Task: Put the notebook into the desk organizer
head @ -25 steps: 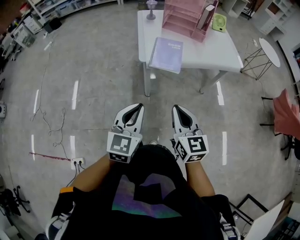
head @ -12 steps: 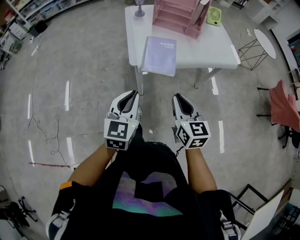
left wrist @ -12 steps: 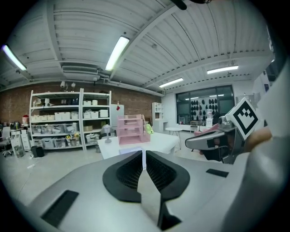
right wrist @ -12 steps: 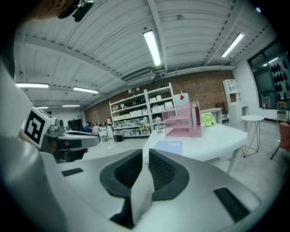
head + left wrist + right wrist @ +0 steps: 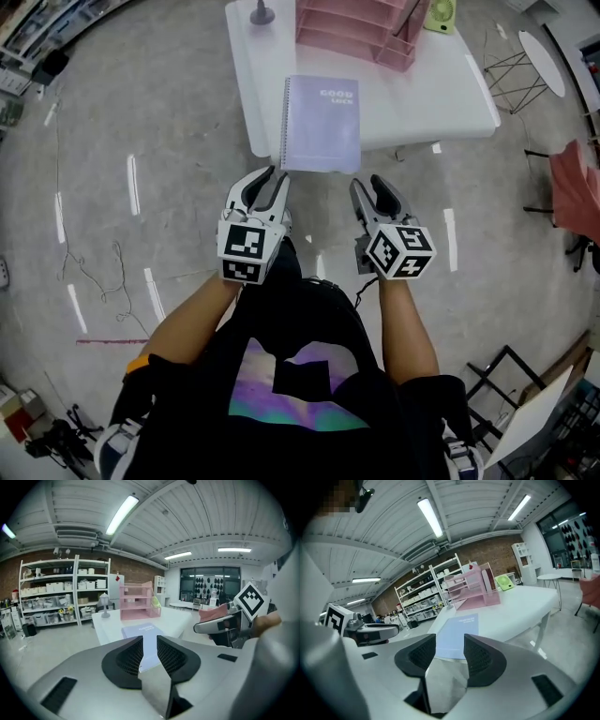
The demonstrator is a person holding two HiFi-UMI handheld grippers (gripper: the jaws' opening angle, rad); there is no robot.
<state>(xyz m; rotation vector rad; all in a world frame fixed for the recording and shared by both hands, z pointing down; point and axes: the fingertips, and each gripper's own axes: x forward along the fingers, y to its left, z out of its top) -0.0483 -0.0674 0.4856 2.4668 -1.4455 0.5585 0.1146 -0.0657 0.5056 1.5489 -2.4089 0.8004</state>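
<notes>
**Closing in, jaws newly parted**

Since a second ago, the left gripper (image 5: pixel 269 178) and the right gripper (image 5: pixel 377 186) have come forward and down. The white table (image 5: pixel 422 94) now sits much nearer in the head view. At its far side stands the pink desk organizer (image 5: pixel 352 28), with stacked trays and an upright slot at its right end. The notebook (image 5: pixel 321 122) lies flat in front of the organizer, well apart from it. Its near short end juts past the table's front edge.

Its long axis runs straight away from the person toward the organizer. The spiral binding (image 5: pixel 284 122) lies along its left side, and the cover print is at the far end.

Both grippers' jaws have just been opening, and neither holds anything. The left shows a narrow gap and the right a wider one, and the notebook shows only beyond them, untouched.

The step in hand looks like the reach. It would go best by taking the overhanging end, one jaw above and one below (no prying off the tabletop needed). The grip should be deep enough that the cover does not flop when the notebook is tipped upright.
</notes>
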